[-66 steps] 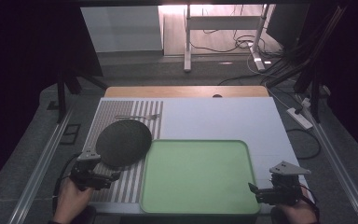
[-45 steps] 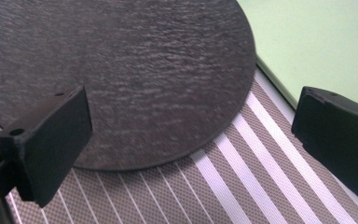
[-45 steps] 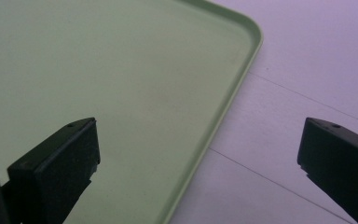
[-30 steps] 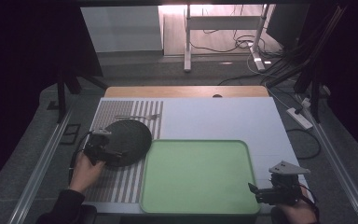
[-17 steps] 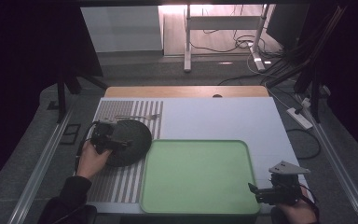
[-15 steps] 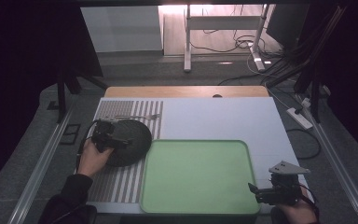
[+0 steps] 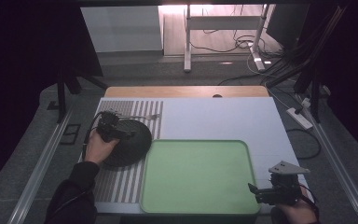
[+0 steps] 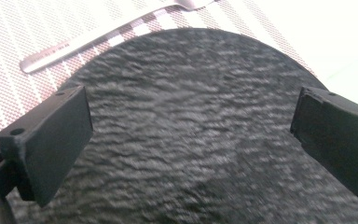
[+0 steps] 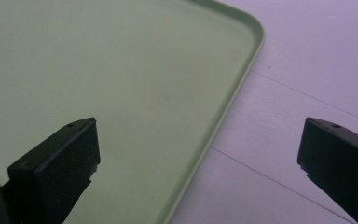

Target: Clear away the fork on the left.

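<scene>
A dark, rough-surfaced round plate lies on the striped placemat at the table's left. My left gripper hovers over the plate's left part, open, its jaws spread wide above the plate with nothing between them. A silver fork lies on the mat just beyond the plate; its handle shows past the plate's far rim. A light green tray sits front and centre. My right gripper rests open at the tray's near right corner, its jaws straddling the tray rim.
The white tabletop stretches behind and right of the tray. A wooden strip runs along the far edge. Beyond the table are a desk frame and floor cables.
My left gripper has travelled from the near left edge of the mat forward and right, coming over the dark plate. The right gripper has stayed put.
</scene>
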Demonstrator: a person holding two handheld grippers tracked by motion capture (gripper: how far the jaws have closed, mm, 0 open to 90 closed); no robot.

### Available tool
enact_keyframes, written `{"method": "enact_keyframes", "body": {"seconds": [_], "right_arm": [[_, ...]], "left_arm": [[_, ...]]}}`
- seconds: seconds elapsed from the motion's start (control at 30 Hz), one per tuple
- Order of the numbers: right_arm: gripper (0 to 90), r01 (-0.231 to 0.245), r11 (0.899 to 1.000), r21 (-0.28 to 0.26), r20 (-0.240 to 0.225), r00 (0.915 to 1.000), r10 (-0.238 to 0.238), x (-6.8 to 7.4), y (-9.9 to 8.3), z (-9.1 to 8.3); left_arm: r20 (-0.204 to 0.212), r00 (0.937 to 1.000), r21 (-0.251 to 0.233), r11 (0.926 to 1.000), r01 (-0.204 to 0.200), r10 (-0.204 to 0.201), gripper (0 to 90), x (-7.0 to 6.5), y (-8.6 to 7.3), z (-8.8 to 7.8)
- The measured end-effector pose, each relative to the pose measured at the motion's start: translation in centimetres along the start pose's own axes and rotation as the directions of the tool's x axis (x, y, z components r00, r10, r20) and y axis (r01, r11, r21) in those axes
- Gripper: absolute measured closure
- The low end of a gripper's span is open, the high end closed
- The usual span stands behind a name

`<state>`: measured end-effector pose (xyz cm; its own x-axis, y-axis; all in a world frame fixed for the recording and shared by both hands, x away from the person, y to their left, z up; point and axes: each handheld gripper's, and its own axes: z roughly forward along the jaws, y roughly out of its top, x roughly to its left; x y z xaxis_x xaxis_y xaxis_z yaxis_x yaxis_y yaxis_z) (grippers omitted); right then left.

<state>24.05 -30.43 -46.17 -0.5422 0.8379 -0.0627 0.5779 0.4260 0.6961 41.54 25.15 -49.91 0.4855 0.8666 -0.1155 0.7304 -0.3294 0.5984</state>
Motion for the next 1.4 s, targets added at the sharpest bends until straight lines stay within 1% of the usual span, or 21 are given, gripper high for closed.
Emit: {"method": "enact_keyframes", "body": {"seconds": [0.07,0.2,0.3,0.33,0.43,0.5,0.6,0.7,0.97,1.0,1.07,1.13,1.2,1.23,1.27,1.3,1.33,1.37,1.4], "right_arm": [[0.0,0.000,1.000,0.001,-0.001,1.0000,0.000,0.0,0.0,0.0],[0.0,0.002,1.000,0.002,-0.002,1.0000,-0.002,0.0,0.0,0.0],[0.0,0.002,1.000,0.002,-0.003,1.0000,-0.001,0.0,0.0,0.0],[0.0,0.002,1.000,0.002,-0.004,1.0000,-0.002,0.0,0.0,0.0],[0.0,0.002,1.000,0.003,-0.005,1.0000,-0.002,0.0,0.0,0.0],[0.0,0.003,1.000,0.003,-0.006,1.0000,-0.003,0.0,0.0,0.0],[0.0,0.004,1.000,0.004,-0.007,1.0000,-0.004,0.0,0.0,0.1],[0.0,0.004,1.000,0.005,-0.009,0.9999,-0.004,0.0,0.0,0.1],[0.0,0.003,1.000,0.005,-0.011,0.9999,-0.003,0.0,0.0,0.1],[0.0,0.003,1.000,0.005,-0.011,0.9999,-0.003,0.0,0.0,0.1],[0.0,0.003,1.000,0.006,-0.011,0.9999,-0.003,0.0,0.0,0.1],[0.0,0.003,1.000,0.005,-0.011,0.9999,-0.003,0.0,0.0,0.1],[0.0,0.003,1.000,0.006,-0.012,0.9999,-0.003,0.0,0.0,0.1],[0.0,0.003,1.000,0.006,-0.012,0.9999,-0.003,0.0,0.0,0.1],[0.0,0.003,1.000,0.006,-0.012,0.9999,-0.003,0.0,0.0,0.1],[0.0,0.003,1.000,0.006,-0.012,0.9999,-0.003,0.0,0.0,0.1],[0.0,0.003,1.000,0.005,-0.012,0.9999,-0.003,0.0,0.0,0.1],[0.0,0.003,1.000,0.005,-0.012,0.9999,-0.003,0.0,0.0,0.1],[0.0,0.003,1.000,0.005,-0.013,0.9999,-0.003,0.0,0.0,0.1]], "left_arm": [[0.015,0.9999,-0.002,1.0000,-0.005,0.006,0.0,0.3,0.3,0.3],[0.024,0.9996,-0.007,0.9999,-0.012,0.012,0.0,0.7,0.9,0.9],[0.014,0.9997,-0.005,0.9998,-0.018,0.018,0.0,0.8,1.3,1.2],[0.006,0.9996,-0.001,0.9996,-0.028,0.028,0.0,1.0,1.7,1.6],[0.003,0.9995,0.002,0.9995,-0.032,0.032,0.0,1.2,2.0,2.0],[0.004,0.9995,0.007,0.9995,-0.031,0.031,0.0,1.4,2.5,2.6],[0.001,0.9996,0.008,0.9996,-0.027,0.027,0.0,1.6,2.8,2.8],[-0.001,0.9998,0.006,0.9998,-0.019,0.019,0.0,2.1,3.4,3.3],[-0.020,0.9997,0.023,0.9996,-0.013,0.014,0.0,2.9,4.2,4.2],[-0.023,0.9997,0.023,0.9997,-0.008,0.009,0.0,3.0,4.3,4.3],[-0.014,0.9999,0.021,0.9998,-0.003,0.003,0.0,3.3,4.5,4.4],[-0.022,0.9997,0.023,0.9997,0.004,-0.003,0.0,3.5,4.7,4.5],[-0.037,0.9993,0.025,0.9996,0.009,-0.009,1.8,3.7,4.8,4.6],[-0.044,0.9990,0.028,0.9996,0.004,-0.002,3.0,3.9,4.9,4.6],[-0.044,0.9990,0.028,0.9996,0.004,-0.002,5.6,3.9,4.9,4.6],[-0.047,0.9989,0.028,0.9996,0.003,-0.002,5.6,4.1,5.0,4.6],[-0.044,0.9990,0.028,0.9996,0.008,-0.006,12.5,4.4,5.1,4.6],[-0.044,0.9990,0.028,0.9996,0.008,-0.006,14.6,4.4,5.1,4.6],[-0.068,0.9977,0.033,0.9994,0.006,-0.003,18.6,4.7,5.2,4.7]]}}
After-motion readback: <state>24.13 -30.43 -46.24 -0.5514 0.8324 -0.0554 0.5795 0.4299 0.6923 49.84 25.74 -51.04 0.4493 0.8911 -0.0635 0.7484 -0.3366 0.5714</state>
